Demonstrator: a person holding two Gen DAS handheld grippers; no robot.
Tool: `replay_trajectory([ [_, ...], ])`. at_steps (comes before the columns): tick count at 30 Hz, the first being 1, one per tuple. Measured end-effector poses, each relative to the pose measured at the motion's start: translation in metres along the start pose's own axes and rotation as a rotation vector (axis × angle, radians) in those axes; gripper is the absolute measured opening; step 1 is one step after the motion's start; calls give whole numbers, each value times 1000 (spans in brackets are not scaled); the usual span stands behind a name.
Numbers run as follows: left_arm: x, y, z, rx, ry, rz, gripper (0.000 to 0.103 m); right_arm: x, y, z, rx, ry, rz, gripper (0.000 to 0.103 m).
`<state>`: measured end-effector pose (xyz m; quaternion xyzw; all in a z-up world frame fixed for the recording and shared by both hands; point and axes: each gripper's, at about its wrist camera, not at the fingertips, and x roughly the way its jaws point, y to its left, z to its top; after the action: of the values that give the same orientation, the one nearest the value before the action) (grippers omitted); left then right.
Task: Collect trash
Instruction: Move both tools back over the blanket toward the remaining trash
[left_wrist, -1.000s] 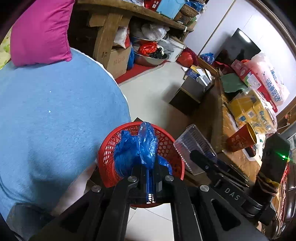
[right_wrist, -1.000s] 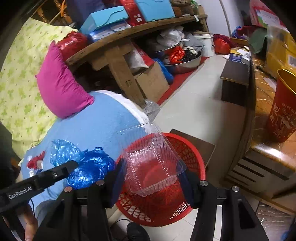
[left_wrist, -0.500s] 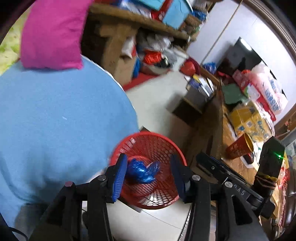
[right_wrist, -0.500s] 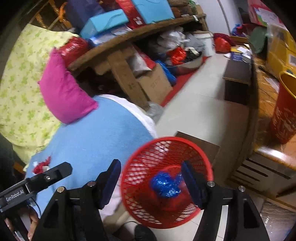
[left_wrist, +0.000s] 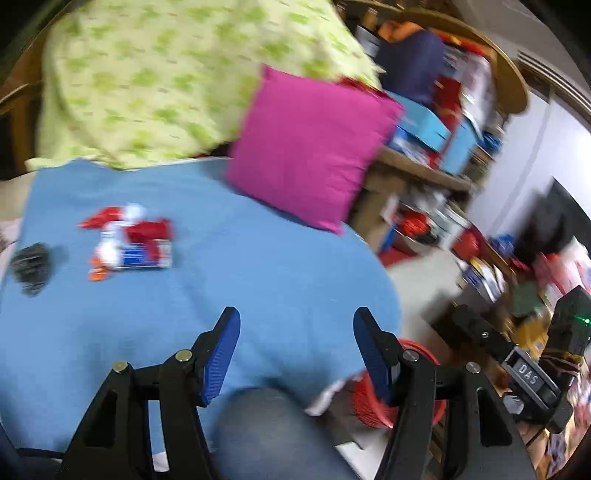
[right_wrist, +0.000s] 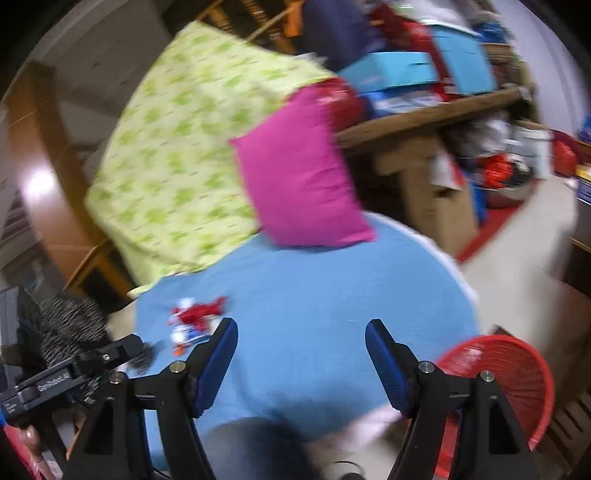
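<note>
Blue-padded left gripper (left_wrist: 295, 354) and right gripper (right_wrist: 301, 363) both gape wide with nothing between them, jaws just been opening. Red-white wrappers (left_wrist: 129, 240) sit at 10 o'clock on the blue cover (left_wrist: 258, 266); red basket (right_wrist: 506, 373) at 4.

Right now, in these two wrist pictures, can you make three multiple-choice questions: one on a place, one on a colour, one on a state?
1. Where does the red and white wrapper litter lie?
A. on the blue cover
B. in the red basket
C. on the floor

2. What colour is the cushion?
A. green
B. magenta
C. grey

3. How do the left tongs stand?
A. shut on a bag
B. shut and empty
C. open and empty

Answers: 1 A, it lies on the blue cover, apart from the red basket. 2 B, it is plainly magenta. 3 C, the pads stand apart with only cover between them.
</note>
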<state>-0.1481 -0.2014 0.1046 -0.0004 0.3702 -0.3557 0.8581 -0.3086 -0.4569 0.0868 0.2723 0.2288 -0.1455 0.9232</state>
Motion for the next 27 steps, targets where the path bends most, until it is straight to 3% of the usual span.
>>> replay_trajectory([
  [7, -31, 100, -1, -174, -51, 145, 65, 60, 91, -5, -153, 104, 198, 75],
  [12, -40, 167, 1, -320, -70, 250, 65, 101, 136, -6, -171, 168, 278, 78],
  [20, -43, 246, 8, -463, -85, 343, 65, 166, 166, 13, -138, 225, 321, 80],
  [27, -25, 304, 47, -531, -96, 401, 65, 249, 202, 25, -101, 306, 344, 80],
])
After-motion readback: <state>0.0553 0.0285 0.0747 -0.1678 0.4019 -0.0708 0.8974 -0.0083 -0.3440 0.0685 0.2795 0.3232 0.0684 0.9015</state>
